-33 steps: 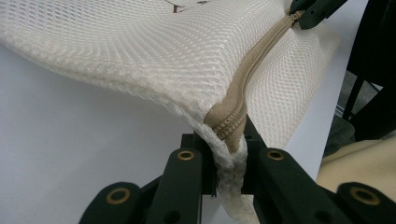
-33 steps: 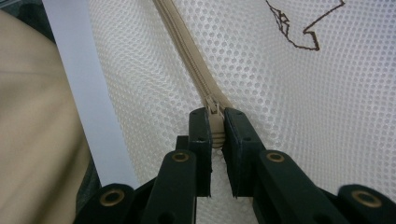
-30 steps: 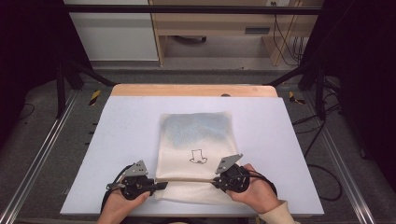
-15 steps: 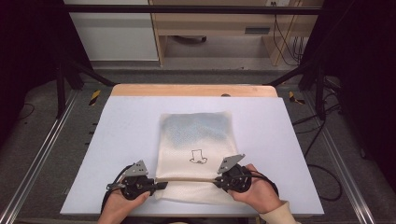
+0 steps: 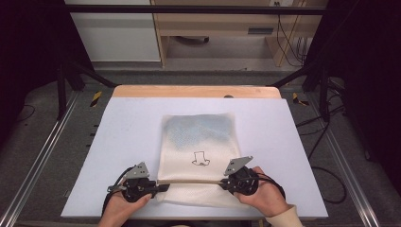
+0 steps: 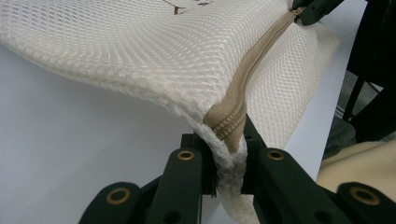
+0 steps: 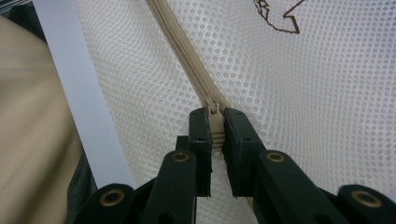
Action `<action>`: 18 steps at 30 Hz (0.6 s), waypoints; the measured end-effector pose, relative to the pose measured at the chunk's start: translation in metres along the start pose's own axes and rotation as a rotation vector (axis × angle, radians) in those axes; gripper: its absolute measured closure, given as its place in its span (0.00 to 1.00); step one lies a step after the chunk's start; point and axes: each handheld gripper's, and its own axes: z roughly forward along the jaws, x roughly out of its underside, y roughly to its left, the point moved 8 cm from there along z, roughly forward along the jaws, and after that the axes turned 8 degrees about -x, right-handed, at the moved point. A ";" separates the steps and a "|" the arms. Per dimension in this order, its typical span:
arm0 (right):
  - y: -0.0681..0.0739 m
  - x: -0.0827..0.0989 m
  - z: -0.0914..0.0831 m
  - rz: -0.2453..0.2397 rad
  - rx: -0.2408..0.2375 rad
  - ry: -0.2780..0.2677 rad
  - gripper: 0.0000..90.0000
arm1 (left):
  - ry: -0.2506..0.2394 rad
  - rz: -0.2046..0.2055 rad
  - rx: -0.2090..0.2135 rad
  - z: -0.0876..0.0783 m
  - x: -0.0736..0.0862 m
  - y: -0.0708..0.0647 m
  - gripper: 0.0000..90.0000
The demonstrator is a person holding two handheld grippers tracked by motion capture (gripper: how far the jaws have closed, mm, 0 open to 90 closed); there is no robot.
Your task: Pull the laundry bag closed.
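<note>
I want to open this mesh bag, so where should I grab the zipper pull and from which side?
Grip the zipper pull by its flat tab, pinched across its two faces, coming in from the bag's right end along the zipper line. The right gripper is shut on it that way. The left gripper clamps the bag's opposite corner at the zipper's end, which should keep the mesh taut.

white mesh zip bag [image 5: 198,156] | flat, centre-bottom of frame | tan zipper [image 5: 191,181] across near edge, closed
</note>
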 end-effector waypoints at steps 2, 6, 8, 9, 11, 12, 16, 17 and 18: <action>0.000 0.001 0.000 0.003 -0.005 -0.004 0.91 | 0.003 0.002 0.004 0.001 0.000 -0.001 0.92; -0.001 0.002 -0.002 0.004 0.004 -0.003 0.91 | 0.005 0.004 0.001 0.001 0.001 -0.001 0.92; -0.002 0.003 -0.003 0.008 0.006 -0.004 0.91 | 0.005 0.005 -0.003 0.001 0.001 -0.001 0.92; -0.002 0.004 -0.003 0.009 0.010 -0.003 0.91 | 0.005 0.009 -0.003 0.001 0.000 -0.001 0.92; -0.002 0.004 -0.003 0.008 0.016 -0.002 0.91 | 0.004 0.005 0.001 0.001 0.000 -0.001 0.92; -0.002 0.004 -0.004 0.008 0.017 -0.005 0.91 | 0.002 0.002 0.001 0.001 0.000 -0.001 0.92; -0.001 0.005 -0.002 0.004 0.013 0.001 0.91 | 0.005 0.004 -0.003 0.001 0.001 -0.001 0.92; -0.002 0.005 -0.001 0.001 0.010 0.004 0.91 | 0.006 0.006 -0.005 0.001 0.001 -0.001 0.92; -0.002 0.005 -0.001 -0.002 0.014 0.007 0.91 | 0.005 0.004 -0.005 0.001 0.001 -0.001 0.92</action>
